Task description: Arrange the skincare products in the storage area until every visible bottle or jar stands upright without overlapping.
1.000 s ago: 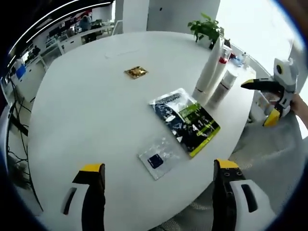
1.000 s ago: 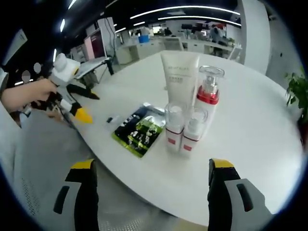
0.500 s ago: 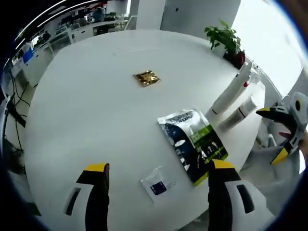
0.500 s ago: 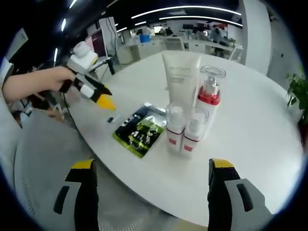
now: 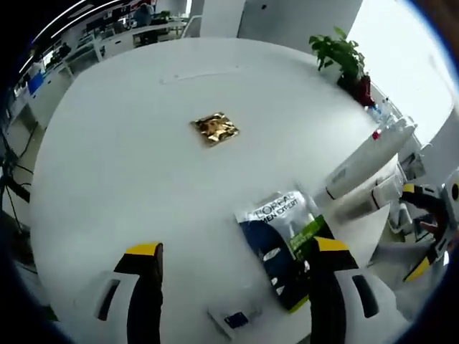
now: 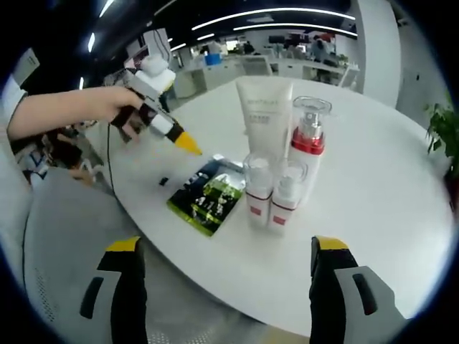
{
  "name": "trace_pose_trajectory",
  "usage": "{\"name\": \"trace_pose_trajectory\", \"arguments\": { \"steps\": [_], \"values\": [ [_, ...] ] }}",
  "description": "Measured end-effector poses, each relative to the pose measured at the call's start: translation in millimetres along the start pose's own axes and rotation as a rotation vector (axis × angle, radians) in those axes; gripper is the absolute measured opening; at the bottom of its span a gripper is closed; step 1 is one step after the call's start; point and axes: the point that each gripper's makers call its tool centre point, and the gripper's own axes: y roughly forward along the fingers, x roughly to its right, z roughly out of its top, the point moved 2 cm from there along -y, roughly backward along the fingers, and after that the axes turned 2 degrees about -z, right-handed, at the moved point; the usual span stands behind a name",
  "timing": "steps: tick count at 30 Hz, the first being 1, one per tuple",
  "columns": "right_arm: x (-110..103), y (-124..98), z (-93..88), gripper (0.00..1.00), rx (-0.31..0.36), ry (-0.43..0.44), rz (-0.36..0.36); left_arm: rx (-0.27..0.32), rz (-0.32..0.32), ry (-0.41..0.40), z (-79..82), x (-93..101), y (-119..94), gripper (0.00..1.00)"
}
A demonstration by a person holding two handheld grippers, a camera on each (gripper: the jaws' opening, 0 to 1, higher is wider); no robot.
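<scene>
Now, your left gripper (image 5: 233,261): jaws wide apart, holding nothing, above the table (image 5: 115,158) over the dark sachet (image 5: 283,240).
Your right gripper (image 6: 226,261): jaws wide apart, holding nothing, off the table edge near the bottles.
Bottles: white tube (image 6: 265,118), red-collared pump bottle (image 6: 308,140) and two small bottles (image 6: 272,193) stand upright, close together, beside the sachet.
Gold packet (image 5: 215,128): well apart from the sachet.

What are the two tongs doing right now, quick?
Left tongs: open, holding nothing, above the table.
Right tongs: open, holding nothing, short of the bottles.
</scene>
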Motion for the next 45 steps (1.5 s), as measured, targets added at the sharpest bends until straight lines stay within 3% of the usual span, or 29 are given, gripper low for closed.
{"name": "trace_pose_trajectory", "arguments": {
  "steps": [10,20,27,33,37,41,45],
  "values": [
    [1.3,0.7,-1.1,0.95,-0.01,0.0,-0.005,-0.004,0.017,-0.036,26.7,-7.6,17.0,0.81],
    [1.8,1.2,-2.7,0.95,-0.018,0.004,-0.007,-0.014,0.014,-0.056,47.8,7.9,30.9,0.8],
    [4.6,0.8,-2.5,0.95,-0.014,0.022,-0.016,-0.018,0.039,-0.054,64.9,3.9,45.1,0.8],
    [4.7,1.3,-4.4,0.95,-0.026,0.018,-0.02,-0.004,0.041,-0.11,76.8,3.1,58.2,0.79],
    [4.7,1.9,-5.2,0.95,-0.034,0.016,-0.021,0.0,0.058,-0.078,82.9,3.2,65.3,0.78],
    [3.8,2.3,-6.2,0.95,-0.039,0.019,-0.015,0.011,0.06,-0.097,89.9,2.9,71.3,0.76],
    [4.1,3.3,-7.2,0.95,-0.045,0.021,-0.012,0.046,0.101,-0.087,100.2,-1.2,76.6,0.74]
  ]
}}
